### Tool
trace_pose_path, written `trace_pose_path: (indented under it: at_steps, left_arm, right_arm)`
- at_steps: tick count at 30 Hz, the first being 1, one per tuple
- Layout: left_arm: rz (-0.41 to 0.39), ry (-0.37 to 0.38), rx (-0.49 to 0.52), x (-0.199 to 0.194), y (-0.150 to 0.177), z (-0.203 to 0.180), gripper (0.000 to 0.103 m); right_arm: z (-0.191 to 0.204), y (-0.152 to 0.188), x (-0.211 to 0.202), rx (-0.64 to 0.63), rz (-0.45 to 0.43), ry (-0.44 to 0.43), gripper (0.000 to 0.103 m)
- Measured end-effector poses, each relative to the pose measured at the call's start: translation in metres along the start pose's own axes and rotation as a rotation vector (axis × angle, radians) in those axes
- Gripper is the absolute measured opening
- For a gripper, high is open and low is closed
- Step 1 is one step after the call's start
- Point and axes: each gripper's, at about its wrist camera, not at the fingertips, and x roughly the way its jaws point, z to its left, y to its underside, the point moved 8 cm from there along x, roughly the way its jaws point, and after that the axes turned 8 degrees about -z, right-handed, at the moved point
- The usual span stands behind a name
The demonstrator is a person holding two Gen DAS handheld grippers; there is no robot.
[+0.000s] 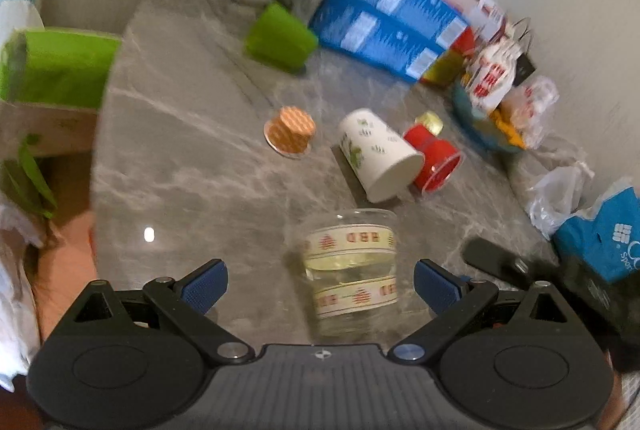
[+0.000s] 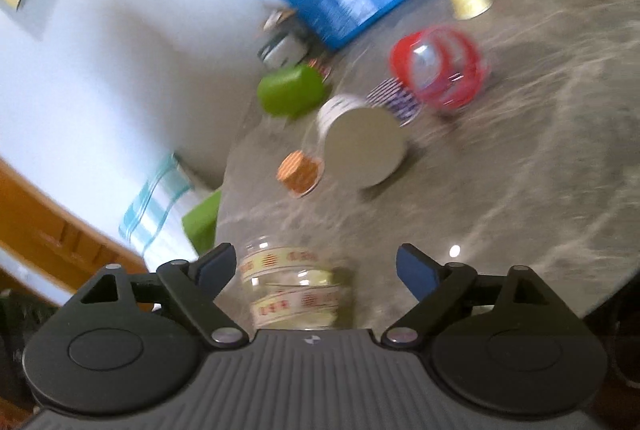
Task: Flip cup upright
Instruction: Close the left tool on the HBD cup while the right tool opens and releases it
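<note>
A clear plastic cup (image 1: 352, 270) with cream and red printed bands stands on the grey marble table (image 1: 192, 166), between the fingers of my open left gripper (image 1: 320, 284) without touching them. It also shows in the right wrist view (image 2: 296, 290), between the fingers of my open right gripper (image 2: 316, 272). A white paper cup (image 1: 378, 154) lies on its side mid-table, also seen from the right wrist (image 2: 360, 146). A red cup (image 1: 434, 158) lies on its side beside it. A green cup (image 1: 280, 36) lies tipped at the back.
A small orange patterned cup (image 1: 290, 130) sits upside down left of the white cup. Blue boxes (image 1: 384, 18) lean on the back wall. A bowl and snack bags (image 1: 496, 98) crowd the right. A blue bag (image 1: 604, 234) and a black object (image 1: 496, 262) lie near right. The right wrist view is blurred.
</note>
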Motion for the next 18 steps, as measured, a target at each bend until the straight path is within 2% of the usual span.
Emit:
trace_pose_path:
  at_steps: [3, 7, 10, 14, 18]
  left_arm:
    - [0.071, -0.021, -0.015, 0.02, 0.004, -0.011, 0.095]
    - [0.124, -0.053, -0.01, 0.039, 0.009, -0.024, 0.095]
    - [0.133, -0.093, -0.015, 0.047, 0.008, -0.028, 0.095]
    - [0.14, -0.145, 0.005, 0.055, 0.008, -0.034, 0.095]
    - [0.154, -0.182, 0.018, 0.061, 0.012, -0.036, 0.089]
  right_arm:
    - [-0.014, 0.0, -0.013, 0.032, -0.017, -0.015, 0.091]
    - [-0.029, -0.003, -0.025, 0.061, -0.05, -0.016, 0.091]
    - [-0.033, -0.002, -0.028, 0.0, -0.06, 0.024, 0.093]
    - [-0.032, 0.002, -0.029, -0.079, -0.054, 0.029, 0.094]
    - [-0.03, 0.008, -0.031, -0.136, -0.045, 0.013, 0.094]
